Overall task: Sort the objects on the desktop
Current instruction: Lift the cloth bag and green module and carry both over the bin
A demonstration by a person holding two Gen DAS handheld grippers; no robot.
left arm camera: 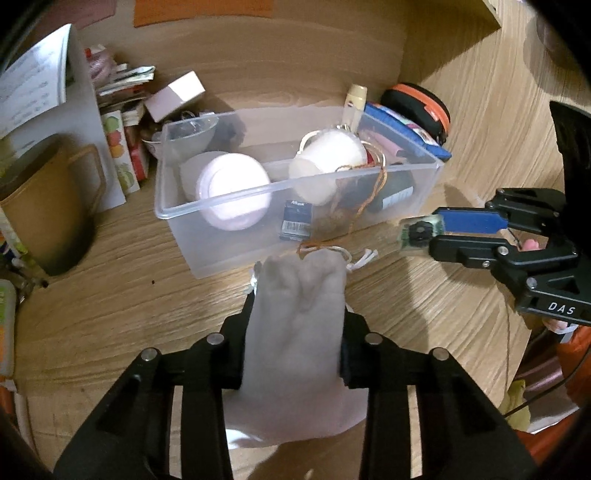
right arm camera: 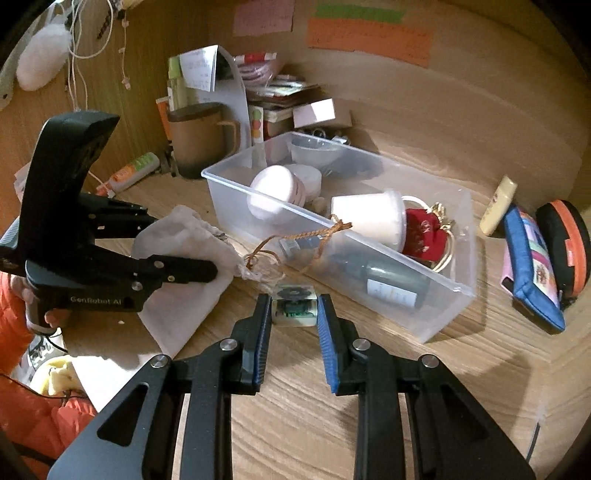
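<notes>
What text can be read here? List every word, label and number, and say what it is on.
"DAS" on the right gripper body.
"GenRobot AI" on the left gripper body, somewhat soft.
Sticky notes on the wall: writing too blurred to read.
Small dark packet in the bin: white label, not legible.
Dark bottle label: too small to read.
Folded paper: print unreadable.

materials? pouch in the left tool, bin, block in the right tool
Pouch: soft woven cloth, matte off-white; it creases and has a drawstring.
Bin: clear plastic, slightly frosted; contents show through.
Block: looks like clear resin or acrylic around a small green part; uncertain.
</notes>
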